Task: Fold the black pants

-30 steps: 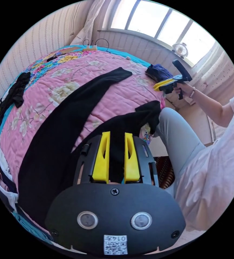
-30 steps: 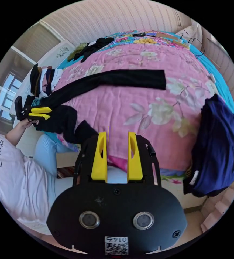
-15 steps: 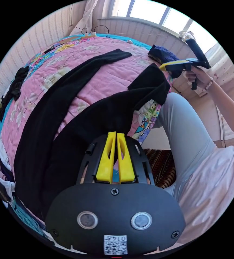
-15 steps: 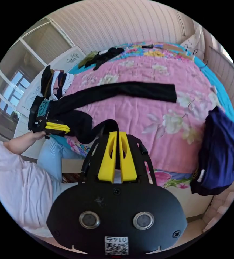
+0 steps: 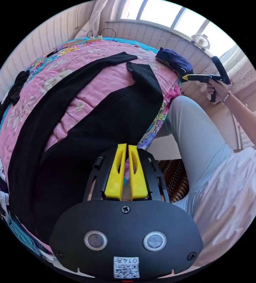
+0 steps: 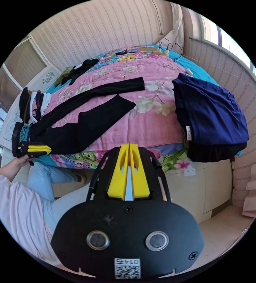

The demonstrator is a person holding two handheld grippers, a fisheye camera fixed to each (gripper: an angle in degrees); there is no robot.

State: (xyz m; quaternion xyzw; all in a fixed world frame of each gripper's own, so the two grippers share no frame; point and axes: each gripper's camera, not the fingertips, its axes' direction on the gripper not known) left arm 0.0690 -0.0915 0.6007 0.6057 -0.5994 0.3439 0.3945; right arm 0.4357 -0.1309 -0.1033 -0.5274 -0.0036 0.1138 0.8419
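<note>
Fingers [image 5: 117,174] of the left gripper [image 5: 124,147] sit together at the near edge of the bed [image 5: 104,85], with nothing visibly clamped. Right gripper [image 6: 129,146] fingers [image 6: 140,174] are likewise together, empty, off the bedside. Black pants [image 6: 83,118] lie flat on the pink floral quilt, both legs stretched out. A dark blue garment [image 6: 210,118] rests at the bed's corner.

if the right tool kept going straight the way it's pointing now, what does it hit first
Probably the front edge of the bed: the right tool, jaws closed and empty, aims at the pink floral quilt between the black pants and the navy garment. Depth is unclear, but nothing appears to lie in between.
</note>
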